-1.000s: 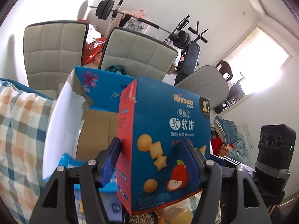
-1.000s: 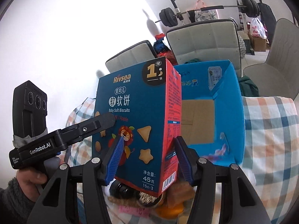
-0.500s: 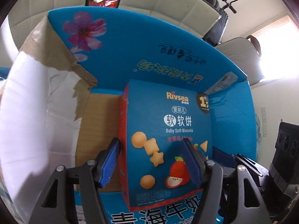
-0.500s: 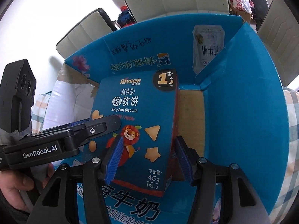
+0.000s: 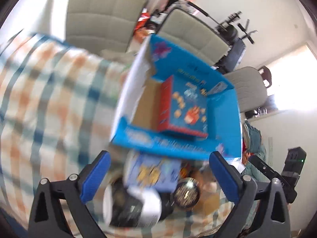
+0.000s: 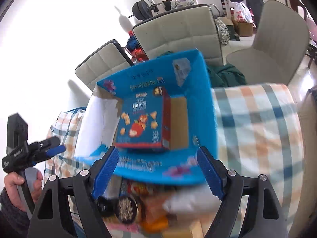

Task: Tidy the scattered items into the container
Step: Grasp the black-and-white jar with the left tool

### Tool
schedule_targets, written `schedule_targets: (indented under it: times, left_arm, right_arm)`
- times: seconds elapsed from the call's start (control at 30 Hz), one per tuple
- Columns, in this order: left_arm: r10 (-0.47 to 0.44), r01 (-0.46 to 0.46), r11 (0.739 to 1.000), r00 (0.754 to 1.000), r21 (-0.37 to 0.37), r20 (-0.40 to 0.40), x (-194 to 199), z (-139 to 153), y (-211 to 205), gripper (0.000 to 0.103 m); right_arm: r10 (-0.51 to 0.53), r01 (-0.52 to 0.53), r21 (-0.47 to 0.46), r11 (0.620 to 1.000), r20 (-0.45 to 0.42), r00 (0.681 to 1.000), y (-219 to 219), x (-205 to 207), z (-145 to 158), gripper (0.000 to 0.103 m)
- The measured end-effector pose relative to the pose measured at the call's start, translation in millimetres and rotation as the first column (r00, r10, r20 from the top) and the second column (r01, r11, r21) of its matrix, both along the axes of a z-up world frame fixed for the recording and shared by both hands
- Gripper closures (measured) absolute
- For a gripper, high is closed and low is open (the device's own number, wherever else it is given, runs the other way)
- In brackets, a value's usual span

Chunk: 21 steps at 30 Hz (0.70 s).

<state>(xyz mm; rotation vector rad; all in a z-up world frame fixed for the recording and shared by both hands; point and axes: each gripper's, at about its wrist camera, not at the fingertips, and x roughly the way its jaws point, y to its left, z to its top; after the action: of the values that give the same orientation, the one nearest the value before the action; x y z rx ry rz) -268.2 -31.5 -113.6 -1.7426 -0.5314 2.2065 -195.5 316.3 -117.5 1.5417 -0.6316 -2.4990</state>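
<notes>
checked blue, orange and white tablecloth over the table, blurred. on it, open blue cardboard container, with blue and red biscuit box lying inside on the brown floor. just before its near wall, clutter of small packets and round dark tin lid. left gripper and right gripper both opening, jaws wide, holding nothing. beyond, grey padded chairs, barbell rack, white walls, bright window.
</notes>
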Motion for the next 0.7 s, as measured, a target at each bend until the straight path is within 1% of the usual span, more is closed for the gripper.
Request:
schedule_targets:
  times: [0.07,0.13,0.17,0.2,0.23,0.27,0.33,0.37,0.4,0.43,0.47,0.5,0.53,0.6,0.7]
  left_arm:
    - [0.054,-0.054,0.999,0.997,-0.008,0.053,30,-15,-17,0.002]
    - [0.132,-0.136,0.990,0.986,0.027,0.106,49,-37,-37,0.002]
    - [0.167,-0.171,0.985,0.975,0.021,0.144,57,-47,-45,0.002]
    - [0.191,-0.191,0.981,0.969,-0.019,0.158,64,-52,-50,0.002]
    - [0.206,-0.201,0.978,0.968,-0.047,0.145,70,-51,-50,0.003]
    - [0.209,-0.204,0.977,0.971,-0.057,0.116,77,-49,-47,0.002]
    - [0.162,-0.157,0.984,0.985,-0.085,0.058,89,-41,-32,0.002]
    - [0.130,-0.126,0.985,0.991,-0.116,0.025,94,-35,-22,0.002]
    - [0.092,-0.087,0.987,0.995,-0.136,0.031,94,-36,-10,0.002]
    - [0.081,-0.073,0.990,0.995,-0.119,0.061,93,-41,-6,0.002]
    - [0.090,-0.083,0.993,0.992,-0.081,0.092,91,-45,-7,0.002]
    - [0.120,-0.116,0.993,0.986,-0.036,0.119,88,-49,-10,0.002]
    - [0.161,-0.163,0.987,0.976,0.003,0.146,86,-54,-14,0.002]
    - [0.243,-0.250,0.968,0.952,0.015,0.188,79,-68,-16,0.000]
    - [0.314,-0.324,0.946,0.919,0.005,0.237,71,-86,-14,0.000]
  right_arm:
    - [-0.014,0.015,-0.017,1.000,0.018,1.000,2,23,-6,0.019]
    - [-0.020,0.022,-0.028,0.999,0.051,0.998,3,51,-16,0.019]
    - [-0.025,0.028,-0.038,0.999,0.066,0.998,3,63,-25,0.019]
    - [-0.026,0.031,-0.050,0.998,0.086,0.996,2,76,-34,0.019]
    - [-0.032,0.038,-0.053,0.998,0.110,0.993,1,85,-43,0.019]
    - [-0.049,0.056,-0.053,0.997,0.132,0.990,1,94,-51,0.019]
    - [-0.065,0.076,-0.064,0.995,0.161,0.985,0,108,-65,0.019]
    - [-0.071,0.083,-0.062,0.995,0.170,0.983,-2,113,-70,0.019]
    - [-0.082,0.093,-0.055,0.994,0.179,0.981,-2,118,-74,0.019]
    - [-0.081,0.093,-0.054,0.994,0.185,0.979,-3,121,-77,0.019]
    - [-0.078,0.091,-0.055,0.994,0.194,0.978,-4,123,-79,0.019]
    - [-0.080,0.093,-0.058,0.994,0.202,0.976,-5,125,-80,0.019]
    - [-0.080,0.095,-0.063,0.994,0.202,0.976,-6,127,-80,0.019]
    - [-0.074,0.087,-0.059,0.994,0.190,0.979,-9,128,-77,0.019]
    - [-0.083,0.095,-0.053,0.994,0.185,0.979,-10,128,-75,0.019]
